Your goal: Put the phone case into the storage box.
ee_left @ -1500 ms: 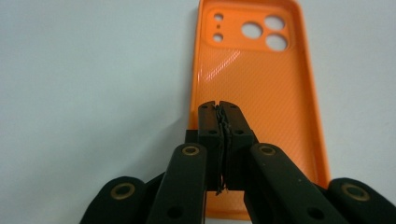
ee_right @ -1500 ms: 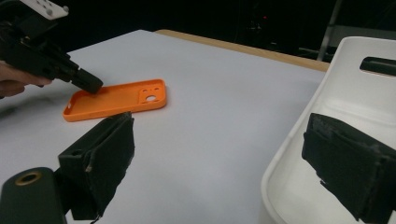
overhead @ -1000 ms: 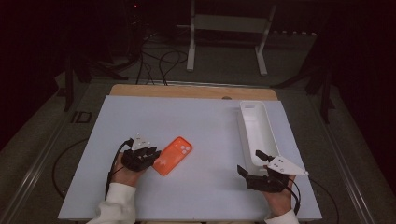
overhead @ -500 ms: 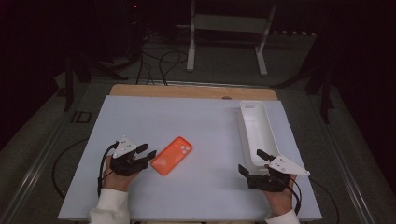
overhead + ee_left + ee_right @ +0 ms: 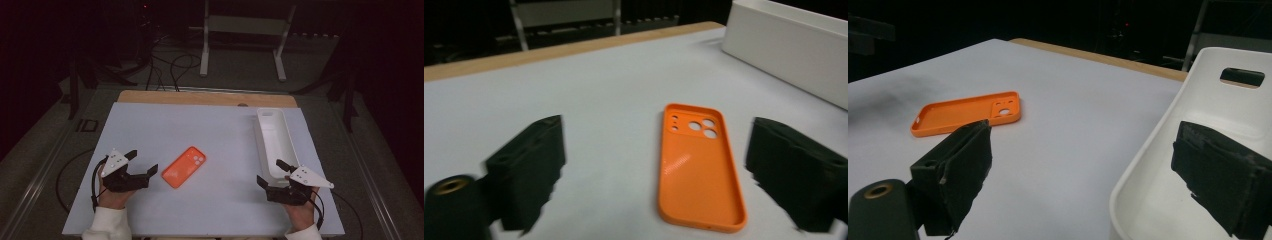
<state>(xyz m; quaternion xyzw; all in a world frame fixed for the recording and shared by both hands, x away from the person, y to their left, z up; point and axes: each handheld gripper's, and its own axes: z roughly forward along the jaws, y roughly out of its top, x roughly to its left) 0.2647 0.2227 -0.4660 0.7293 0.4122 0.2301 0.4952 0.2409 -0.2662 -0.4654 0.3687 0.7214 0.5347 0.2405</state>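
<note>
An orange phone case (image 5: 183, 166) lies flat on the pale table top (image 5: 200, 130), hollow side up, with its camera cut-outs toward the far right. My left gripper (image 5: 142, 161) rests just left of it, open and holding nothing. In the left gripper view the phone case (image 5: 699, 165) lies ahead between the spread jaws of the left gripper (image 5: 659, 145). My right gripper (image 5: 270, 171) sits open at the near end of a long white tray (image 5: 275, 142). The right gripper view has the tray (image 5: 1198, 100) close on the right, the phone case (image 5: 968, 112) far left, and the right gripper (image 5: 1083, 150) spread wide.
A wooden strip (image 5: 200, 97) runs along the table's far edge. Beyond it a white metal stand (image 5: 242, 45) and cables (image 5: 170, 65) sit on the dark floor. Bare table top stretches between the case and the tray.
My left gripper has drawn back leftward from the orange case, leaving a small gap. The case, the tray and my right gripper stay where they were.
</note>
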